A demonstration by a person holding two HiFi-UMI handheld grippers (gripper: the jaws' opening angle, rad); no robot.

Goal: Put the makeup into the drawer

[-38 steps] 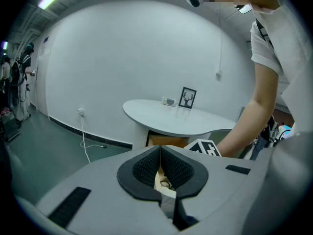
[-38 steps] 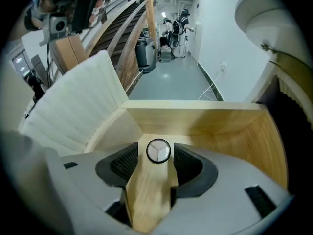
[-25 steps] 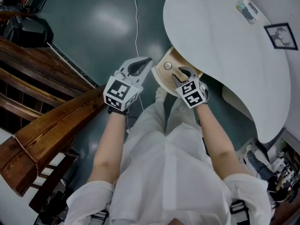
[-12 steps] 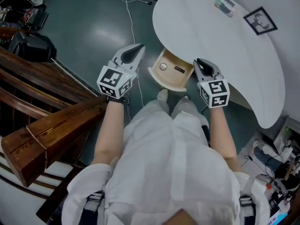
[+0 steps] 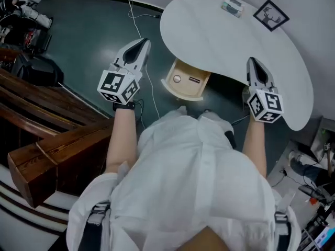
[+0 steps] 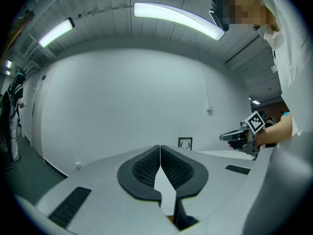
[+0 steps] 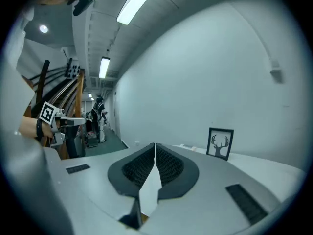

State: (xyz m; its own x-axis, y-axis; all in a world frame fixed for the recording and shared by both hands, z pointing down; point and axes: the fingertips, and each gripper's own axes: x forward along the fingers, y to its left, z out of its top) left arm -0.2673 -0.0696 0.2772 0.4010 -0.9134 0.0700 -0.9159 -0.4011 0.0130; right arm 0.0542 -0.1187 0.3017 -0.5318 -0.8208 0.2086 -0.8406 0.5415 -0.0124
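Pale wooden drawer (image 5: 186,81) stands open under the white rounded desk (image 5: 225,41), small makeup pieces (image 5: 194,79) apparently inside; left claw (image 5: 145,42) is closed and empty, right claw (image 5: 252,61) has just closed on nothing, so the drawer risks being left open or knocked by a knee.

White table (image 5: 251,46): framed deer picture (image 5: 271,14) upright, small flat box (image 5: 232,6) nearby.

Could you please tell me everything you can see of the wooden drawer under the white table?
The pale wooden drawer stands pulled open, jutting out from beneath the edge of the white rounded table. Its front looks curved. Inside lie a small round item and a slim dark item.
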